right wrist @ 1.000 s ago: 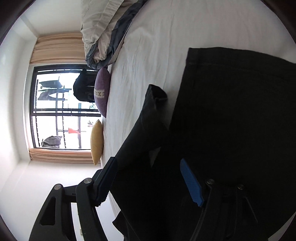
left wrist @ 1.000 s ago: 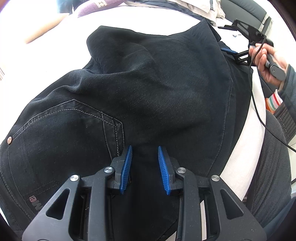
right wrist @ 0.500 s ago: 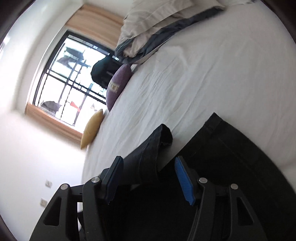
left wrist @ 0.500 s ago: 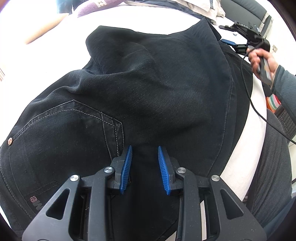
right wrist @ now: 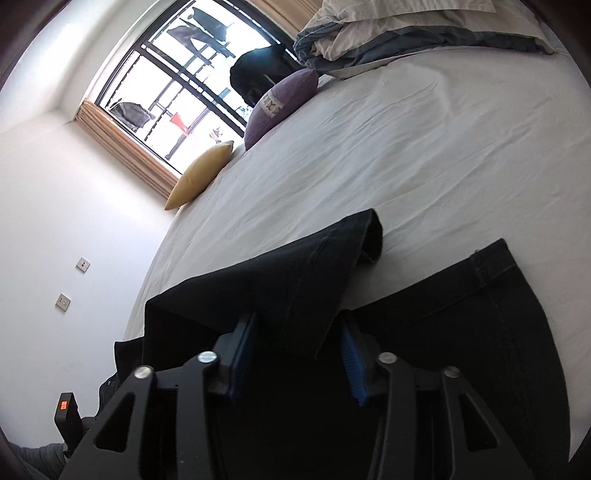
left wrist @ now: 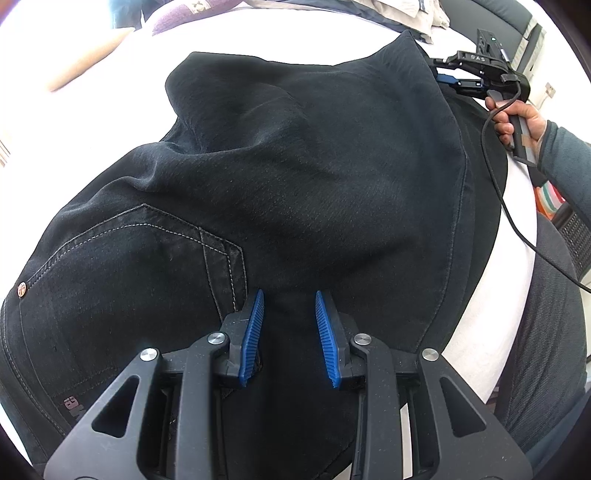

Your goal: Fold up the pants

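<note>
black jeans (left wrist: 314, 177) lie on a white bed (right wrist: 424, 155) — left gripper (left wrist: 289, 332) and right gripper (right wrist: 299, 354), its jaws just closing, each pinch a fold of denim.

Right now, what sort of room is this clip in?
Most likely a bedroom: black pants lie on a white-sheeted bed, with pillows and cushions by a curtained window.

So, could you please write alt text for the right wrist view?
The right gripper has just been closing on a raised fold of black pants over a white bed. Behind are a yellow pillow, a purple pillow and a window.
</note>
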`<state>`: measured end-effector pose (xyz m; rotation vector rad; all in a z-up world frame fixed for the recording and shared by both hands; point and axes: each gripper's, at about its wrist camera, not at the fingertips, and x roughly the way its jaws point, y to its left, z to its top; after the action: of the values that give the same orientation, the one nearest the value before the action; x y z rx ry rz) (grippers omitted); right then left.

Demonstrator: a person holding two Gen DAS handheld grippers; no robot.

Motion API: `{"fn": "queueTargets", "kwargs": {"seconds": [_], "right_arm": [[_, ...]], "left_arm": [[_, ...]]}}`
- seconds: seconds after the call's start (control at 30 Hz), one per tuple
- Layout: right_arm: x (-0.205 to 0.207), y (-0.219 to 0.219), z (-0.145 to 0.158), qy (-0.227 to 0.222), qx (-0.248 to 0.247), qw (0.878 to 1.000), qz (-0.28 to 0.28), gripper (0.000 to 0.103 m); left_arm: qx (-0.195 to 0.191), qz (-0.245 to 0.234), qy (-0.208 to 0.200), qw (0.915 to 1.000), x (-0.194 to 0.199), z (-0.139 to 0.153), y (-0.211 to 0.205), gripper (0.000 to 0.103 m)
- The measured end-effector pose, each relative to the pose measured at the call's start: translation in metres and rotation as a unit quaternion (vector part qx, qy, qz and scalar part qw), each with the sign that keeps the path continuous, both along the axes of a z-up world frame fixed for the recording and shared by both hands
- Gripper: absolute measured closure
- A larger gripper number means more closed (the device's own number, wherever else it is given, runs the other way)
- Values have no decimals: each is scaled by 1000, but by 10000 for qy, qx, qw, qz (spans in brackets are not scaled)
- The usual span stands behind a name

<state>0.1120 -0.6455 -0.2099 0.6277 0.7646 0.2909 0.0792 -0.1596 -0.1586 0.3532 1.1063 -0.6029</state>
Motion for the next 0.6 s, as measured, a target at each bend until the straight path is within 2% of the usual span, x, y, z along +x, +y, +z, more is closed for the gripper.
{"fn": "queueTargets", "kwargs": {"seconds": [0.07,0.2,0.33,0.47,0.6], "right_arm": [[5,6,-2,146,-96,9998,132,79],[-2,3,10,39,-72,10000,-29,91],[-9,-13,50,-40,-56,9994,-348,94],[-20,-40,99,132,17,9972,-737,95],[-28,-56,129,578,-249,9957,-677,95]], "left_arm": [[3,2,-21,10000,-1,0,-2,75],[-8,-3,-25,10000,-2,-2,-5,75],[-16,-18,-40,10000,-2,-4,-6,75],[-5,-33,-74,10000,-4,-5,-7,75],[-6,-37,-101,9999,-8,-5,-7,75]]}}
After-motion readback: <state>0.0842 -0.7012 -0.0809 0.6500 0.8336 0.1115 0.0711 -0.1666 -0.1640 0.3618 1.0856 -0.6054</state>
